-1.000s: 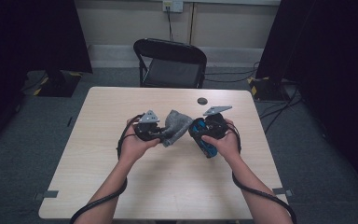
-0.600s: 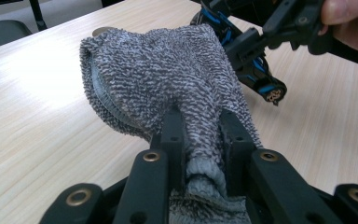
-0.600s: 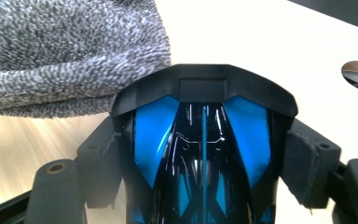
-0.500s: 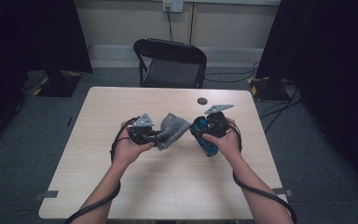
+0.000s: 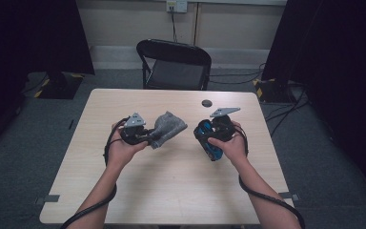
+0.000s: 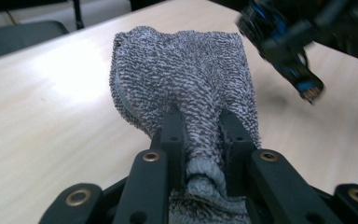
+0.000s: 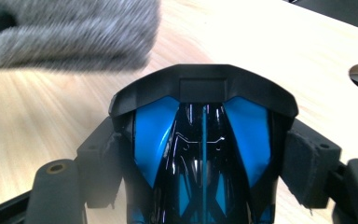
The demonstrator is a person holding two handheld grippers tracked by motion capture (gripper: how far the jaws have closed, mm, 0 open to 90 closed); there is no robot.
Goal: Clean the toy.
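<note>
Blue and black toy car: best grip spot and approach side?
Grip the toy car across its narrow body, one pad on each flank, coming from behind along its length, probably as the right gripper has it now. The sides look flat and parallel; the glossy, curved top would likely slip.

A pale wood-grain table (image 5: 171,191) is seen from above. Near its far edge, a small round dark disc (image 5: 207,103) is lying directly on the tabletop.
</note>
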